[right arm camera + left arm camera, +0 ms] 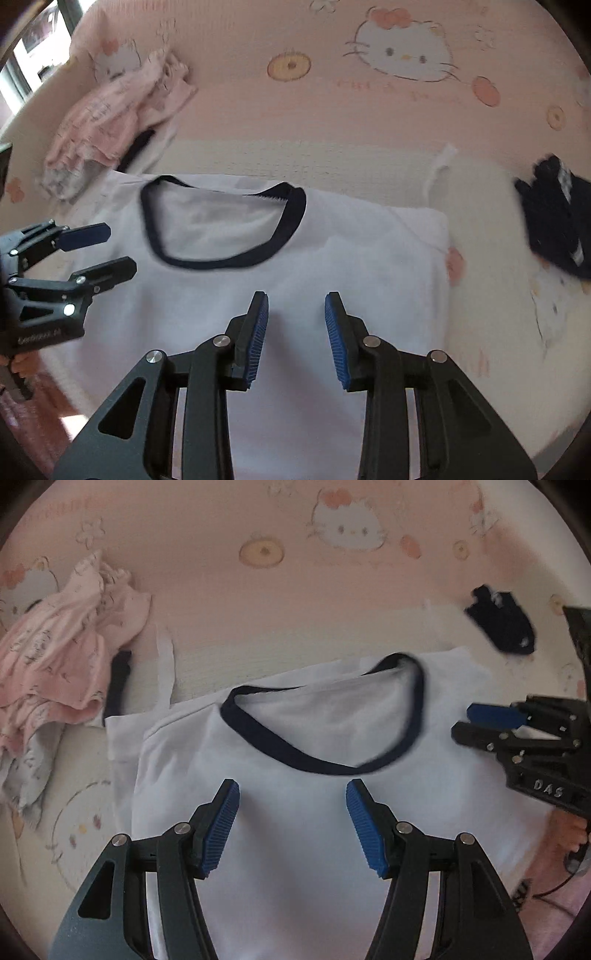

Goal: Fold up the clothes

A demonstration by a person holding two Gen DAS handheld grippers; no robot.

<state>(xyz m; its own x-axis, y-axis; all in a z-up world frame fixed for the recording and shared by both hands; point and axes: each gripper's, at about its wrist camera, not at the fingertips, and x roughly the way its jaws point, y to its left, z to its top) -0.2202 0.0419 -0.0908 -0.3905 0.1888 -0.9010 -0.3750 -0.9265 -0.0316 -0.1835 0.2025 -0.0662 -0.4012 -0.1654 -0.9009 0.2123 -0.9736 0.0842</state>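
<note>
The white T-shirt (295, 812) is light, limp cotton; pinch a side hem, beyond both empty grippers: left gripper (292, 794) wide, right gripper (296, 306) narrower.

Pink cartoon-cat bedsheet (332, 122); dark window (33, 40) upper left.

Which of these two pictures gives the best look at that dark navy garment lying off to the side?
The right wrist view: the dark navy garment appears larger there, with white markings visible, though the frame edge crops it. The left wrist view shows the dark navy garment whole but smaller and blurrier, beyond the white T-shirt.
</note>
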